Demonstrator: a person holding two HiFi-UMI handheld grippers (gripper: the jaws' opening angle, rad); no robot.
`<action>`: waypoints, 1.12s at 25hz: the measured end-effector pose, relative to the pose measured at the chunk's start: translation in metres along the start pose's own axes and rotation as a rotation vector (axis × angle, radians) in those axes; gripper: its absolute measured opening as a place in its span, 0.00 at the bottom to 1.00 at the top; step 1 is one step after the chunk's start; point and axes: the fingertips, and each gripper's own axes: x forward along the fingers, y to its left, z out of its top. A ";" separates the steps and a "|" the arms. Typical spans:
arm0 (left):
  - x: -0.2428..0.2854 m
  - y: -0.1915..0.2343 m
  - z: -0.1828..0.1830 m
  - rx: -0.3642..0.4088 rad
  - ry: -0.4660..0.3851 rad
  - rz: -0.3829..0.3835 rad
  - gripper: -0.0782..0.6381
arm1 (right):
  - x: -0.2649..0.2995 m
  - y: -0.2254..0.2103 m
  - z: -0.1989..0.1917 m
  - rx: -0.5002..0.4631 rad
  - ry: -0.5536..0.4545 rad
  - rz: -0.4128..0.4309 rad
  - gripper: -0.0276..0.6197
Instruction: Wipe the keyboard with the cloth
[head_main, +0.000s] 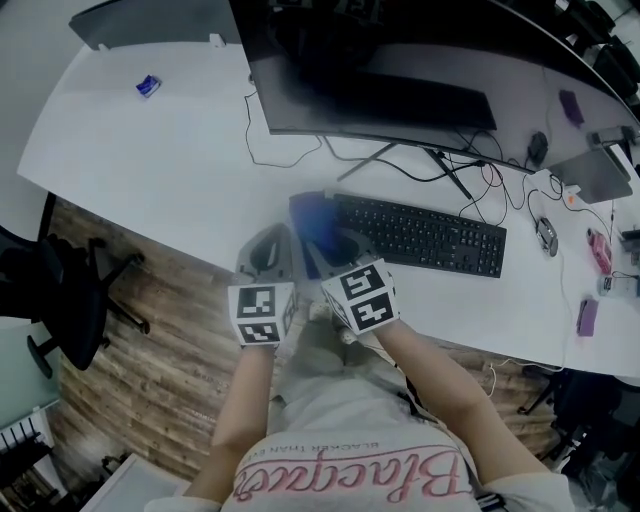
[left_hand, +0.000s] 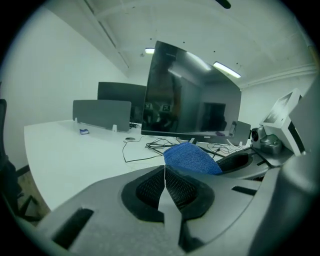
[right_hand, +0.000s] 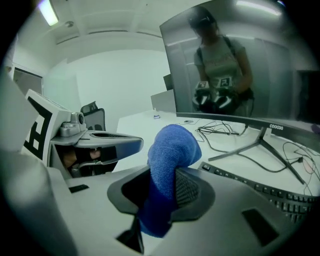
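Right fingers (right_hand: 189, 194) clamped on the cloth (right_hand: 167, 165); it bunches up above them and hangs out below. Left fingers (left_hand: 149, 189) together, nothing between them. In the head view the right gripper (head_main: 338, 245) holds the cloth over the keyboard (head_main: 425, 235) at its 9 o'clock end; can't tell if it touches the keys. Left gripper (head_main: 268, 255) sits just beside, at the right one's 9 o'clock, over the counter (head_main: 150, 160) edge. Monitor (head_main: 380, 80) at the keyboard's 12 o'clock.

We see a curved white desk (head_main: 130, 150) over a wood-plank floor (head_main: 160, 370), a black office chair (head_main: 60, 290) at left, and strip lights (left_hand: 226, 70) on a white ceiling.
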 end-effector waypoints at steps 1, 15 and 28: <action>0.002 0.003 -0.002 -0.004 0.004 -0.002 0.12 | 0.004 -0.001 -0.002 0.006 0.006 0.002 0.20; 0.032 0.001 -0.016 -0.008 0.044 -0.080 0.12 | 0.016 -0.039 -0.017 0.132 0.056 -0.052 0.20; 0.042 -0.031 -0.013 0.004 0.043 -0.072 0.12 | 0.007 -0.051 -0.023 0.174 0.077 -0.029 0.20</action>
